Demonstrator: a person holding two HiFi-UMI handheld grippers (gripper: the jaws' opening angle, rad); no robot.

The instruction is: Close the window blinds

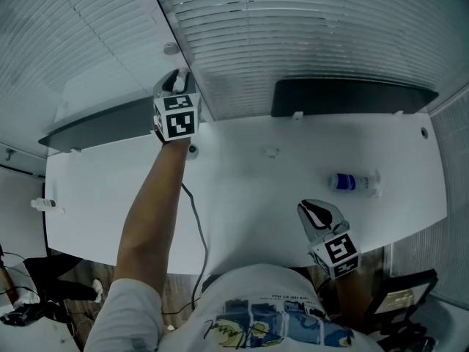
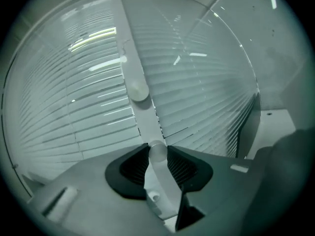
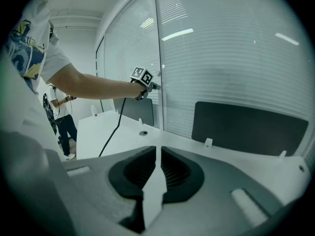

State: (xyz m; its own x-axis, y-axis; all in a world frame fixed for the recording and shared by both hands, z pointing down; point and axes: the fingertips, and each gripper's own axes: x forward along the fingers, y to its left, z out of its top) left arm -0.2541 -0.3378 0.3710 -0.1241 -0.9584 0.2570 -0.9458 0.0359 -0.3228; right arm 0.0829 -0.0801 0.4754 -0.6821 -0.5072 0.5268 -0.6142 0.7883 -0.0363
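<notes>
Left tongs (image 2: pixel 157 150) are clamped on a white tilt wand (image 2: pixel 163 188), arm stretched across the white desk (image 1: pixel 249 189) to the window blinds (image 1: pixel 308 42). The blinds hang behind the desk's far edge, and the wand sits at the upright frame post (image 2: pixel 129 43) between two panels. Right tongs (image 3: pixel 157 154) are drawn together with nothing between them, low over the desk's near edge.
</notes>
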